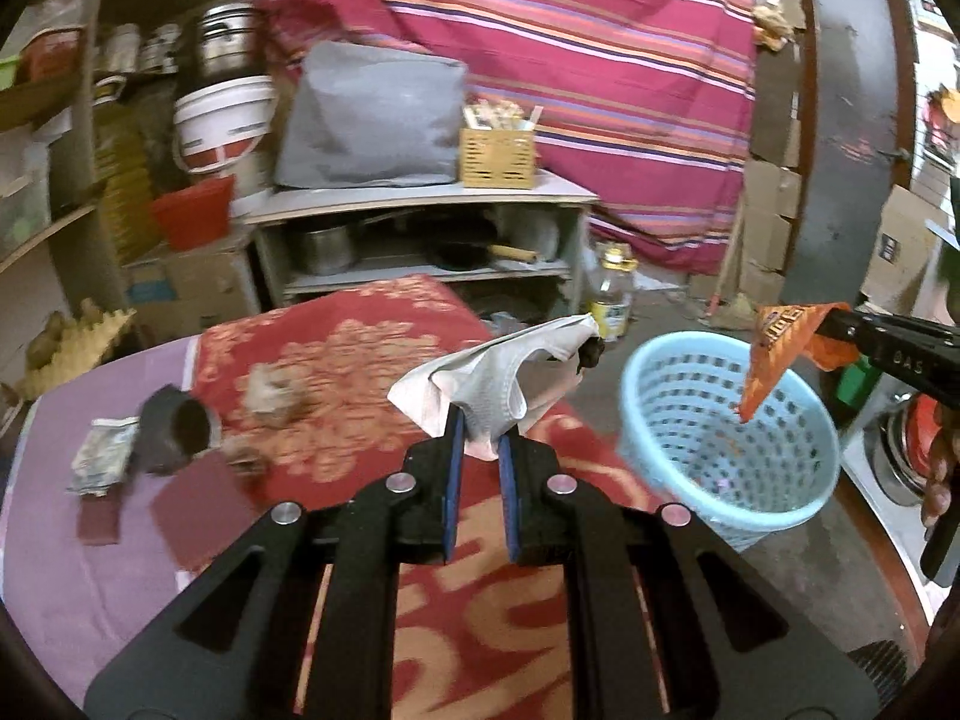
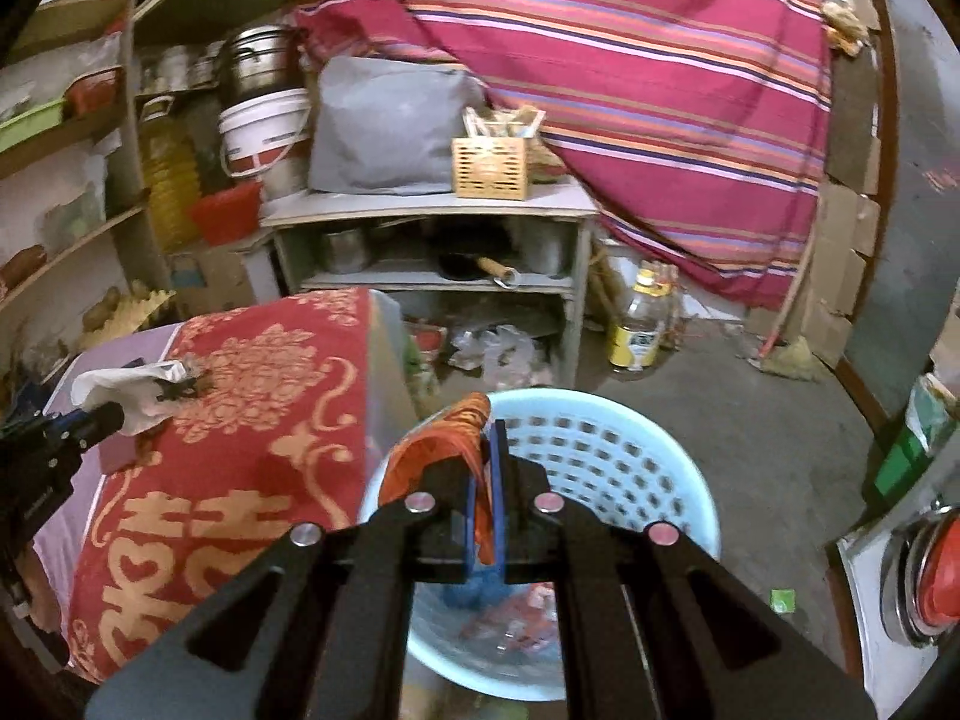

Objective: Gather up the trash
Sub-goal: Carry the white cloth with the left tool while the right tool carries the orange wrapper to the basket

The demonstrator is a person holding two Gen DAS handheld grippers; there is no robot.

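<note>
My left gripper (image 1: 480, 438) is shut on a crumpled white tissue (image 1: 492, 378), held above the red patterned cloth (image 1: 336, 360) on the table. From the right wrist view the same tissue (image 2: 129, 387) and the left gripper (image 2: 102, 417) show at the far left. My right gripper (image 2: 485, 450) is shut on an orange snack wrapper (image 2: 444, 438) right over the light blue perforated basket (image 2: 600, 438). In the left wrist view the wrapper (image 1: 780, 354) hangs from the right gripper (image 1: 831, 324) above the basket (image 1: 726, 420). Wrappers lie in the basket's bottom.
On the table lie a dark round cup (image 1: 177, 429), a folded packet (image 1: 102, 450), crumpled brown scraps (image 1: 273, 396) and maroon cards (image 1: 198, 498). Behind stand a grey shelf unit (image 2: 432, 252), a yellow-labelled bottle (image 2: 639, 324) on the floor, and a striped curtain (image 2: 630, 90).
</note>
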